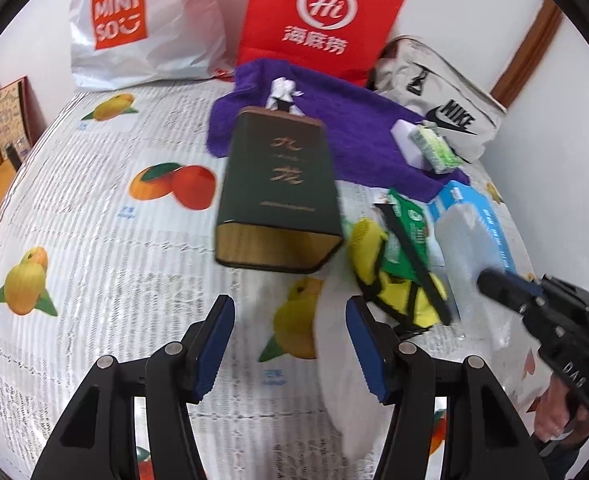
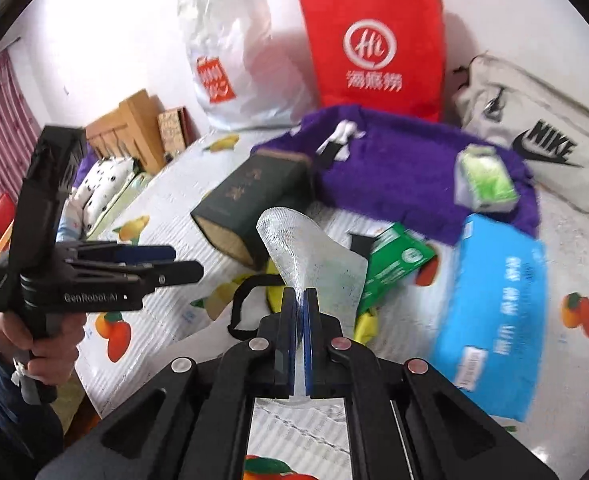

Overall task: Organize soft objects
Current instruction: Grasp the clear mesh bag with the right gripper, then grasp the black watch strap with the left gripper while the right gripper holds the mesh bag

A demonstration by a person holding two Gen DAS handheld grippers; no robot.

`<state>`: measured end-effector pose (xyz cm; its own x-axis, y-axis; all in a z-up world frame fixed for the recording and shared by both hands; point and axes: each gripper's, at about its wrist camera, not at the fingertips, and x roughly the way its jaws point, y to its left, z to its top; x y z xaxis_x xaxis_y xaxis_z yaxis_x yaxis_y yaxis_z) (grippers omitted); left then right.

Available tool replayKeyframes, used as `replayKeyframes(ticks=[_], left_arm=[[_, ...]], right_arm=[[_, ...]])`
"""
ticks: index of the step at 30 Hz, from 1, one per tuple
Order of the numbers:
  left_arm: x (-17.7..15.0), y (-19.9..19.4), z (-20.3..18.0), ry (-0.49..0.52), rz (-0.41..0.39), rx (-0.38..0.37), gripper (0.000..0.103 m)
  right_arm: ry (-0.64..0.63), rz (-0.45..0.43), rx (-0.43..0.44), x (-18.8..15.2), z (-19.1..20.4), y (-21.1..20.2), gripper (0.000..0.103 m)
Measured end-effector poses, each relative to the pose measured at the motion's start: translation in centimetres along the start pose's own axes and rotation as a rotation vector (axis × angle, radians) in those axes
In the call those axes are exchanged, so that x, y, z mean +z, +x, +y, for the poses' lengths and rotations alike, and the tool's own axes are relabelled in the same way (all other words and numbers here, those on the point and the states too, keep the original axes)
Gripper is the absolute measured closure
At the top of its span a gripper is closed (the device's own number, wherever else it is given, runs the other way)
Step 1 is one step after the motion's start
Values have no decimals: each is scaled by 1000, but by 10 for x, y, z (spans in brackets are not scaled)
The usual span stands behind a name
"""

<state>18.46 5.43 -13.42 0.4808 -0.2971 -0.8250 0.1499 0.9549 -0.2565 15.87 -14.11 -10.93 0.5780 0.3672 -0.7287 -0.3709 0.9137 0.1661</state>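
Your right gripper [image 2: 302, 300] pinches clear mesh-textured plastic piece [image 2: 314, 256], probably soft packaging; it rises up-frame from jaws, centre of view. Left gripper [image 1: 288, 344] half spread, empty, over bed [image 1: 94, 220]. Purple towel [image 2: 414, 176] lies beyond, upper right.

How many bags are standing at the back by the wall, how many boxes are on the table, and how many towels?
Bags: 3, the white Miniso bag, red paper bag and grey Nike bag.
Boxes: 3, the dark green box, small green box and blue box.
Towels: 1, the purple towel.
Total: 7
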Motion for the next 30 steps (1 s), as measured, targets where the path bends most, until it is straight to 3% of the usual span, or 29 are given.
replayKeyframes(ticks=[8, 18, 24, 30], left_arm=[[5, 17, -38, 70, 18, -19, 47], [8, 29, -99, 198, 16, -42, 47], [13, 55, -126, 214, 50, -10, 47], [12, 87, -133, 218, 86, 87, 49]], right_arm=[[72, -75, -49, -10, -31, -45, 100], [125, -111, -84, -29, -65, -72, 100], [138, -102, -93, -39, -79, -74, 100], [158, -89, -95, -49, -92, -74, 100]])
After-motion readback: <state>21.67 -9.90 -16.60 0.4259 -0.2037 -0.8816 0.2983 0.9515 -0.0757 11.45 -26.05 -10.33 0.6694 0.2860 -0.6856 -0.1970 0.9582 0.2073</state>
